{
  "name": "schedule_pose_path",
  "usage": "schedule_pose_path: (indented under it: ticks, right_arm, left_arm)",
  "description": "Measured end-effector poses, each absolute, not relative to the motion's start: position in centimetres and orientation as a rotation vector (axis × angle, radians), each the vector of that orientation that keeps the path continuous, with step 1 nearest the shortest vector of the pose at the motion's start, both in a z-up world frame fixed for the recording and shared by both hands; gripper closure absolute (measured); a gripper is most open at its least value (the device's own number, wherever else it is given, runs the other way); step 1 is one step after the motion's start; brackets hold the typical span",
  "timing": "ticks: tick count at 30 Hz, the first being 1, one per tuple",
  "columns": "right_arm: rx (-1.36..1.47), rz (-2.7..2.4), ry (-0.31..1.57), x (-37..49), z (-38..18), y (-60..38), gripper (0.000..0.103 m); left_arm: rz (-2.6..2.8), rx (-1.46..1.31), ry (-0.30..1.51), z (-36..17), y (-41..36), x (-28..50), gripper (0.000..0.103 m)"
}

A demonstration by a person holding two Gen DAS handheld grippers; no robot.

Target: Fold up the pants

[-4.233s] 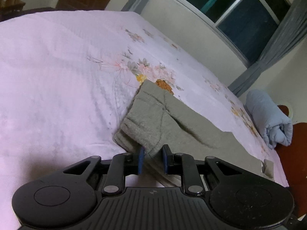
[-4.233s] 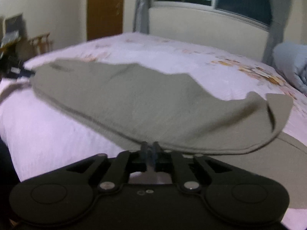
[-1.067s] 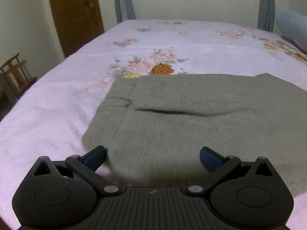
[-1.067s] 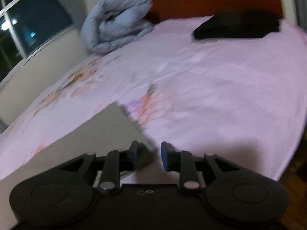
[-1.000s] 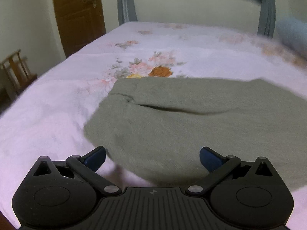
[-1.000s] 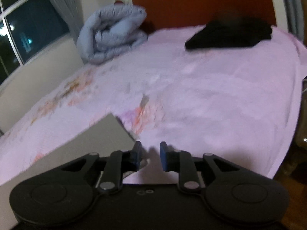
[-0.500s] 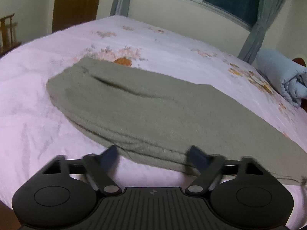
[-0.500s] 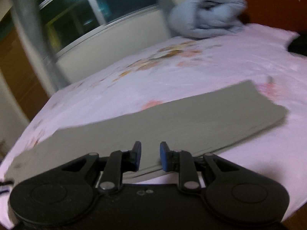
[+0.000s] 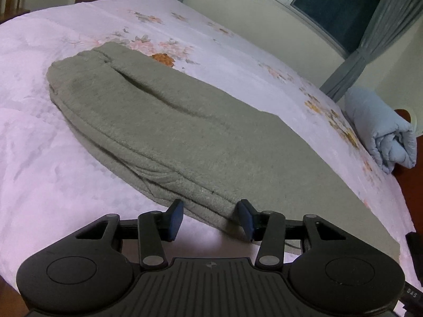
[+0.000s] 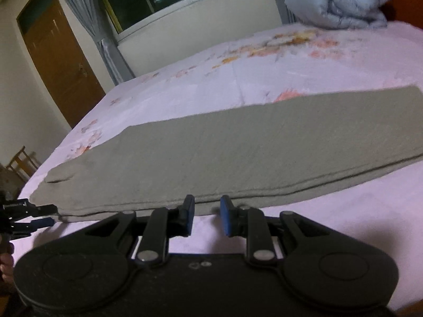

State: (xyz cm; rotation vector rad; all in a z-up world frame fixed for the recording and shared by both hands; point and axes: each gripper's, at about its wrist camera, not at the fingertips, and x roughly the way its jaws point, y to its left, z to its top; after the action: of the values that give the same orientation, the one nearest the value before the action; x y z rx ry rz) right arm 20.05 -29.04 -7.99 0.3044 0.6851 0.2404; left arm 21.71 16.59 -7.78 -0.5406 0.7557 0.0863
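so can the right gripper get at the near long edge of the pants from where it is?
Probably yes. The right gripper sits just short of the pants edge on the bed, jaws slightly apart and empty, with nothing between them and the fabric.

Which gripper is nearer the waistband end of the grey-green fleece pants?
Left. The left gripper straddles the pants' near edge by the waistband; the right gripper sits mid-length.

A home bedroom: floral-sheeted bed (image 9: 238, 42), rolled blue quilt (image 9: 380, 129), curtained window (image 10: 148, 2), wooden door (image 10: 60, 63).
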Motion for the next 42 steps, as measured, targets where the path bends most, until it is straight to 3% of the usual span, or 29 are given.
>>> schedule_pose_path:
  ticks: [12,26,42]
  right_arm:
    - [0.566,0.260,0.744,22.0,-10.2,-31.2,0.082]
    - [0.989,0.316,0.775,22.2,-13.1,-33.7,0.079]
    - [1.118,0.302,0.774,22.4,-14.0,-34.2,0.079]
  left_arm:
    - [0.102,-0.567,0.739,-7.8,17.0,21.7,0.056]
    - [0.089,-1.003,0.681,-10.2,19.4,20.1,0.056]
    - [0.085,-1.017,0.634,-9.4,18.9,19.9,0.056]
